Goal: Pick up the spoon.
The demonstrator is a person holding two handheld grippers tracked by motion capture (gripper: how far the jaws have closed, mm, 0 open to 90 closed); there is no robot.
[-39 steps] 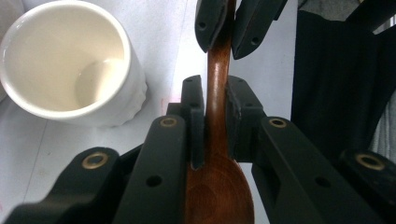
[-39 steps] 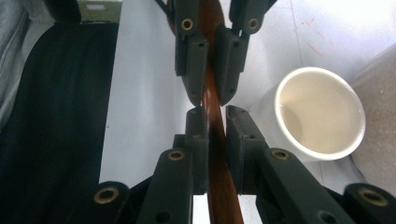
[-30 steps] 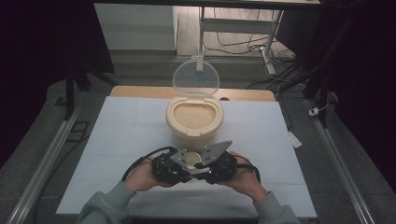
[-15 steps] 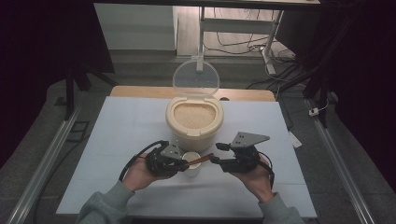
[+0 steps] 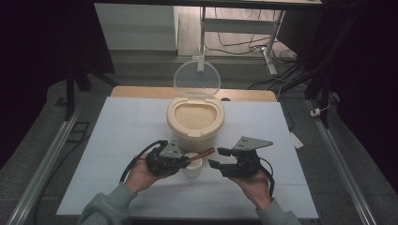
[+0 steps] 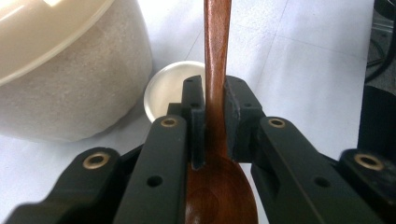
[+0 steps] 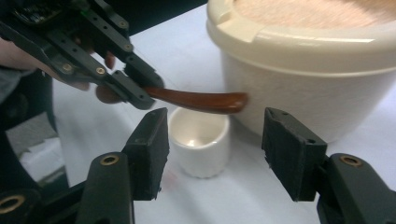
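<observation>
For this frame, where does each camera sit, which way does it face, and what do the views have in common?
High view: above the person's side, looking forward and down on the table; both forearms, left gripper and right gripper show.
Left gripper view: rides the left gripper, looking along its jaws clamped on the wooden spoon.
Right gripper view: rides the right gripper, facing the small white cup between open jaws.
Shared: spoon, cup and rice container.

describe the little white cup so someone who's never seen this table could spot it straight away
Start at the big cream tub of grain with its clear lid flipped up, in the middle of the white table. Just in front of it, between the two claws, stands the cup. It is small, white, round and empty, and the brown spoon held by the left claw pokes over its rim.
</observation>
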